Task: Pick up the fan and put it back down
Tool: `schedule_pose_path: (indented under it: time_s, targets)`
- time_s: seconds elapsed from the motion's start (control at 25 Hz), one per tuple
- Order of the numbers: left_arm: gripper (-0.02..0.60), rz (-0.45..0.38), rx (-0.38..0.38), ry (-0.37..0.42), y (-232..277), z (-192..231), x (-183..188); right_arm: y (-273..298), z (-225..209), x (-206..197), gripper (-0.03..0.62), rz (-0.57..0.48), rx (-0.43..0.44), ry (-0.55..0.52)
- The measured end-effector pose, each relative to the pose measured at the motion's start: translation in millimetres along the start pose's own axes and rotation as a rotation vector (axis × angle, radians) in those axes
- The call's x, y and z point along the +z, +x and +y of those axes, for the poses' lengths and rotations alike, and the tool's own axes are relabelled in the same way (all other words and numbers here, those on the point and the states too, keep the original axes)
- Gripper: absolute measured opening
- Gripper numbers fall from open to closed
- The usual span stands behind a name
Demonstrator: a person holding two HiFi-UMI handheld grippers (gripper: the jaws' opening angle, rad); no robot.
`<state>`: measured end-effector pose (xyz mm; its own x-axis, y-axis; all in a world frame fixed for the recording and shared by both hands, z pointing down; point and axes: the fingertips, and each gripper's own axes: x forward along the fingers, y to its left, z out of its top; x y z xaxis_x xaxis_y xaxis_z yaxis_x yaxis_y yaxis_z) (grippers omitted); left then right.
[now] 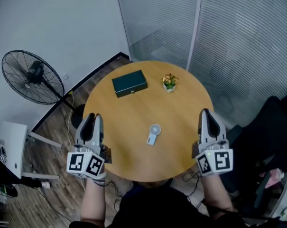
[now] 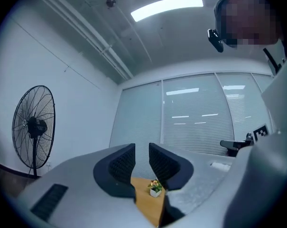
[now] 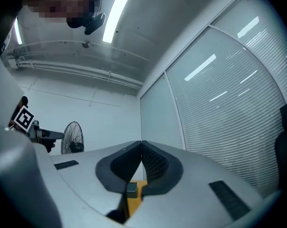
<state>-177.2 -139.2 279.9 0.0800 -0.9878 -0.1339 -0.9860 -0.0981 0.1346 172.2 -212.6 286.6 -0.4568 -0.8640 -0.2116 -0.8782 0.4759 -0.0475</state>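
The round counter point(image 1: 134, 160) spreads between the two grippers; the pedestal fan point(image 1: 32, 77) stands on the floor beyond the left gripper point(image 1: 92, 117), whose fingers are slightly spread, empty; the right gripper point(image 1: 206, 113) has its fingers pressed together on nothing; the dark box point(image 1: 129, 83) lies ahead of both; the small handheld fan point(image 1: 153, 134) lies flat between both pairs of fingers, touched by neither; the potted plant point(image 1: 169, 82) stands further ahead.

The little fan point(image 1: 153, 133) is too small to show its blades. The near edge of the table point(image 1: 134, 160) is hidden behind the person's body. The big fan point(image 1: 32, 76) has its foot partly behind the table. The dark chair point(image 1: 271, 127) is cut off at the right edge. The left gripper point(image 2: 142, 151) hides most of the table in its own view. Only a strip with the plant point(image 2: 155, 187) shows. In the right gripper view, a greenish thing point(image 3: 132, 190) is too small to tell.
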Motion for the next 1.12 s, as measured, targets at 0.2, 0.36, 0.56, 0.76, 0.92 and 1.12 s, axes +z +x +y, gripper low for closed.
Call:
schedule_pose_path:
  time_s: [0.2, 0.36, 0.56, 0.76, 0.92, 1.12]
  targets:
    - [0.021, 0.002, -0.011, 0.091, 11, 19, 1, 12, 17, 2, 0.005, -0.025, -0.017, -0.046]
    - [0.009, 0.011, -0.045, 0.148, 12, 30, 5, 17, 38, 6, 0.005, -0.027, -0.025, -0.066]
    - [0.008, -0.007, -0.076, 0.158, 16, 44, 10, 25, 57, 11, 0.005, -0.024, -0.031, -0.114]
    - [0.008, 0.005, -0.101, 0.162, 21, 52, 3, 30, 66, 6, 0.005, 0.0, -0.043, -0.145]
    - [0.008, 0.016, -0.103, 0.149, 26, 60, -2, 34, 71, 3, 0.005, 0.011, -0.043, -0.16]
    - [0.008, 0.017, -0.106, 0.136, 29, 62, -2, 38, 72, 3, 0.005, 0.016, -0.05, -0.172]
